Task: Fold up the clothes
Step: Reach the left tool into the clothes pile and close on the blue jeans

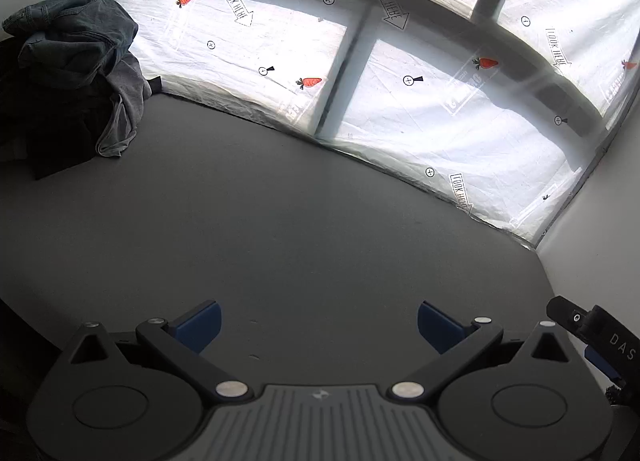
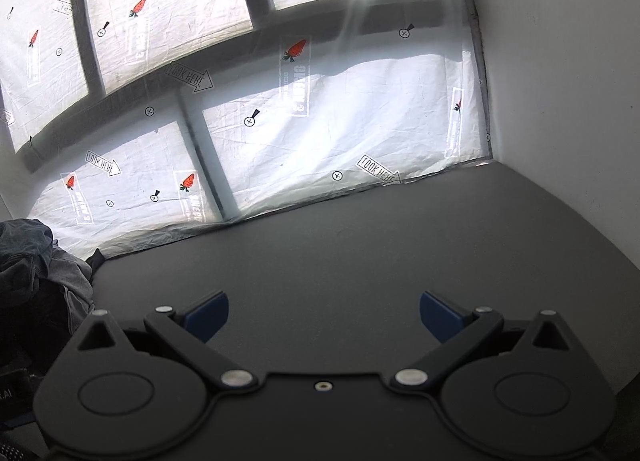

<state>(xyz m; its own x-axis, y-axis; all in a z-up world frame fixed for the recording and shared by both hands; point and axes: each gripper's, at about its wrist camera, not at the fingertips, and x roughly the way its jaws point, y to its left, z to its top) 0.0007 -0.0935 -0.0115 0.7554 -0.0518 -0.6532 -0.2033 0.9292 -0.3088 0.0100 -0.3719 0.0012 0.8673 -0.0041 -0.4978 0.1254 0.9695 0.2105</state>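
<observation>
Printed plastic sheet [image 1: 420,109] is hanging across the window at 12 o'clock. Dark table [image 1: 280,221] is lying bare beneath both claws. Clothes pile [image 1: 72,77], denim on top, is sitting at 10 o'clock, well apart. Left claw [image 1: 319,325] and right claw [image 2: 324,317] are hovering spread wide, gripping nothing.

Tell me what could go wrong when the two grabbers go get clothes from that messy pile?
1. The clothes pile is tangled, denim on top of grey and black pieces, so a grab could drag several out at once.
2. It sits far left against the wall, while the left gripper and right gripper are open over the bare grey table; a long reach might pinch poorly.
3. Pulling sideways could tip clothes off the table's left edge.
</observation>
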